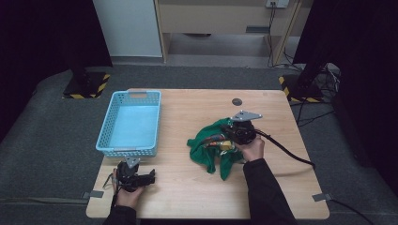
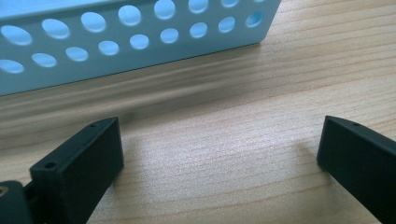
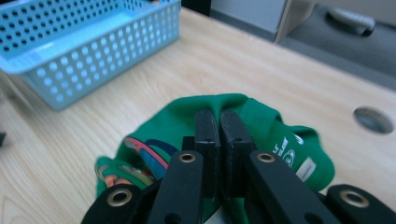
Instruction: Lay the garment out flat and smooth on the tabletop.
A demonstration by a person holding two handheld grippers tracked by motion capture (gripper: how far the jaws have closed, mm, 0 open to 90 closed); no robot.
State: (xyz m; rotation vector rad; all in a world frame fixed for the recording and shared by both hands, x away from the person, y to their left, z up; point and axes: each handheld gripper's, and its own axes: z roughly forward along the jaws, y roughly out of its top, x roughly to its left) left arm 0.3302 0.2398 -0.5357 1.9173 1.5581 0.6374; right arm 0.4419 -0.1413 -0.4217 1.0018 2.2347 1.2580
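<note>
A crumpled green garment (image 1: pixel 206 146) with coloured prints lies right of the table's middle. My right gripper (image 1: pixel 224 136) reaches into it from the right, held by a hand in a dark sleeve. In the right gripper view the jaws stand pressed together at the right gripper (image 3: pixel 219 116), with a fold of the green garment (image 3: pixel 266 116) bunched up around their tips. My left gripper (image 1: pixel 150 177) rests near the front left edge of the table. In its own view the left gripper (image 2: pixel 219 140) is open over bare wood, nothing between its fingers.
A light blue perforated basket (image 1: pixel 127 151) with nothing in it stands at the left, just beyond the left gripper; its wall (image 2: pixel 140 51) is close ahead of the jaws. A round cable hole (image 1: pixel 237 101) sits at the far side. A black cable (image 1: pixel 286 152) trails right.
</note>
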